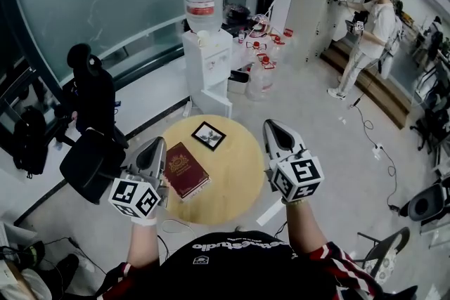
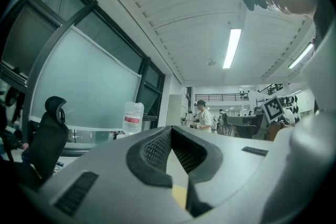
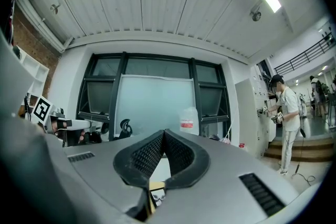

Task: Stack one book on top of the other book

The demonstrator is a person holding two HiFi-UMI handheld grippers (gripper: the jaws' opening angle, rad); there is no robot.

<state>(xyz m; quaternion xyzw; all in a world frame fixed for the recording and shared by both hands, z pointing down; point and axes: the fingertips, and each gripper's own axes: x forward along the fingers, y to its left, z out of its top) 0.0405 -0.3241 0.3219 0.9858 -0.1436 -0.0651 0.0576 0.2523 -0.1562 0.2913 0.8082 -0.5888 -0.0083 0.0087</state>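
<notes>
Two books lie apart on a round wooden table (image 1: pixel 235 200). A dark red book with a gold emblem (image 1: pixel 186 170) sits on its left half, and a small black book with a pale picture on its cover (image 1: pixel 209 135) sits at its far side. My left gripper (image 1: pixel 160 142) hovers at the table's left edge, just left of the red book, jaws shut and empty. My right gripper (image 1: pixel 270 124) hangs over the table's right edge, also shut on nothing. In both gripper views the jaw tips meet, at the left gripper (image 2: pixel 170 128) and the right gripper (image 3: pixel 164 132).
A white water dispenser (image 1: pixel 206 60) stands behind the table, with bottles (image 1: pixel 261 74) on the floor beside it. A black office chair (image 1: pixel 91 130) stands close to the table's left. A person (image 1: pixel 367 38) stands far off at the back right. Cables run across the floor on the right.
</notes>
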